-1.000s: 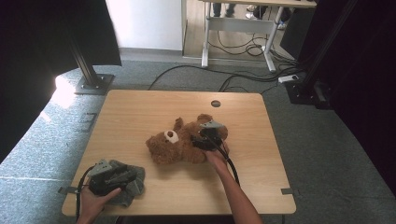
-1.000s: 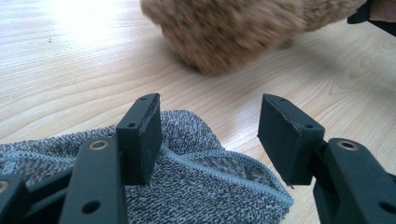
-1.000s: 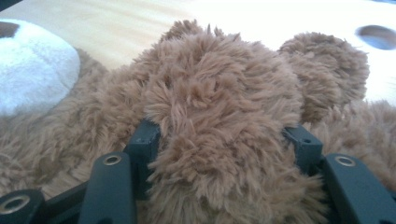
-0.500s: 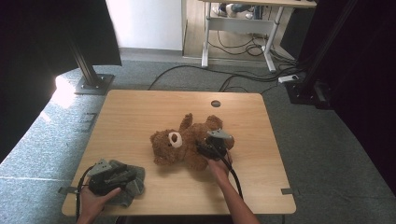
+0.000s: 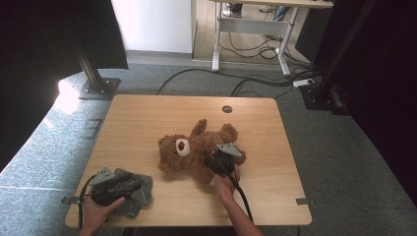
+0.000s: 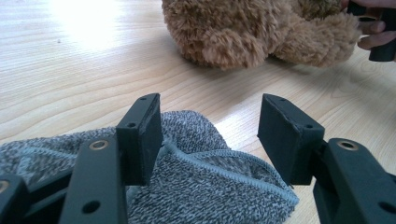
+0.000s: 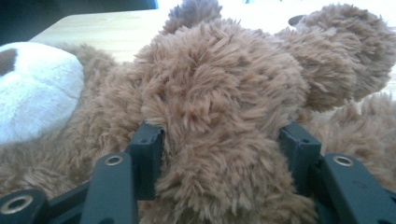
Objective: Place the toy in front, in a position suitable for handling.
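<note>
Nearest me, at the table's near-left corner, my left gripper rests on a grey knit cloth that lies close to the near edge; in the left gripper view its jaws stand apart over the cloth, the left pad against the knit, the right one above it with bare wood showing in the gap. I see open tabletop between the cloth and the teddy bear, which lies on its back near the middle of the table, head toward the left, legs toward the far right. My right gripper comes in from the near side and is clamped on a plush limb of the bear; in the right gripper view the fur bulges between both pads. To the bear's right the wood is free out to the right edge. Beyond it the far half of the table is open, save for a small round hole near the far edge. Past that edge lie grey carpet and loose cables.
</note>
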Demonstrator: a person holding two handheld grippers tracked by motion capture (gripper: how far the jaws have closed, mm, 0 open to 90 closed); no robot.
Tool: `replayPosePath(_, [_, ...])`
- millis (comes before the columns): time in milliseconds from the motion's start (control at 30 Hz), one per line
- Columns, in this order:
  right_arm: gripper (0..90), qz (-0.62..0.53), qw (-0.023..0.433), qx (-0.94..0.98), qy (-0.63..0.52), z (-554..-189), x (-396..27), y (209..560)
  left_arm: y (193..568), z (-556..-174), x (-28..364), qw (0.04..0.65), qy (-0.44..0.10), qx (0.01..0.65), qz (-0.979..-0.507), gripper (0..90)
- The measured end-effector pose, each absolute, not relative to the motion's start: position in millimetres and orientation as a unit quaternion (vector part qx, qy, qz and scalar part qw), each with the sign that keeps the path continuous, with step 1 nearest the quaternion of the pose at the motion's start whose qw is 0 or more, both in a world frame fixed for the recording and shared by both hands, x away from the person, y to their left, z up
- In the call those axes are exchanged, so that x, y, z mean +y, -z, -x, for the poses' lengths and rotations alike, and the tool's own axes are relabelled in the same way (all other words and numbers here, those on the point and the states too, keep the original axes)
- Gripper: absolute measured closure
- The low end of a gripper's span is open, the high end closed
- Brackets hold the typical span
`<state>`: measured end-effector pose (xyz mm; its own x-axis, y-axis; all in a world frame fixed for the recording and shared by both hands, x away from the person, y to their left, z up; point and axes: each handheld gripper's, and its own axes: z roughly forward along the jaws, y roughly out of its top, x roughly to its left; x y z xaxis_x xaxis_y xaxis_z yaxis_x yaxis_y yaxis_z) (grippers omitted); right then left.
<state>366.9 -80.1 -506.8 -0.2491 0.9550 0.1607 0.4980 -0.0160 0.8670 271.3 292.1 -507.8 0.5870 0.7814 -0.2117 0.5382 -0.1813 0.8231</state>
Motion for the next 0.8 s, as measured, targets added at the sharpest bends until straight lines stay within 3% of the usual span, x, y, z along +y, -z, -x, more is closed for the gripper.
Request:
replayPosePath(167, [41.6,-0.559,0.244,0.654,-0.447,-375.3,-81.6,504.0,507.4,-271.4,296.2,0.471,-0.131,0.439,-0.754,39.4])
replayPosePath(333, [25.4,-0.55,0.215,0.666,-0.456,-380.1,-91.8,499.3,507.3,-271.4,295.4,0.47,-0.133,0.439,-0.754,39.4])
replayPosePath(467, [24.6,-0.539,0.199,0.67,-0.469,-379.8,-104.2,491.8,507.0,-272.3,294.5,0.469,-0.133,0.44,-0.754,39.3])
replayPosePath(800, [21.4,-0.525,0.218,0.684,-0.457,-380.0,-137.5,477.8,505.4,-269.8,294.3,0.471,-0.135,0.438,-0.753,39.3])
